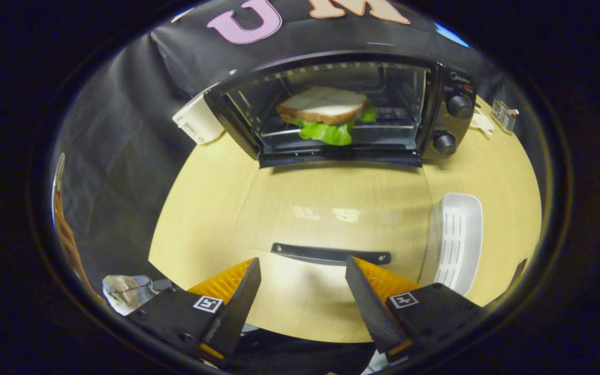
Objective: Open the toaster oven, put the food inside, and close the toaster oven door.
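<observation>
i see the toaster oven (341, 112) on the table (201, 208), well beyond the fingers, w/ its glass door (331, 208) dropped flat toward me. door handle (331, 254) lies just ahead of the fingertips, not touching them. brand logo at top of the control panel is too small for me to read. two knobs (459, 105) sit on that panel, one above the other. inside, on the rack (383, 127), is the sandwich (326, 114): bread slice on top, lettuce sticking out under it. my gripper (302, 271) is released, fingers spread apart, nothing between them. white slotted tray (456, 239) lies on the table just beside the door, looks empty. white box (198, 121) sits by the oven's other side; can't tell contents.
</observation>
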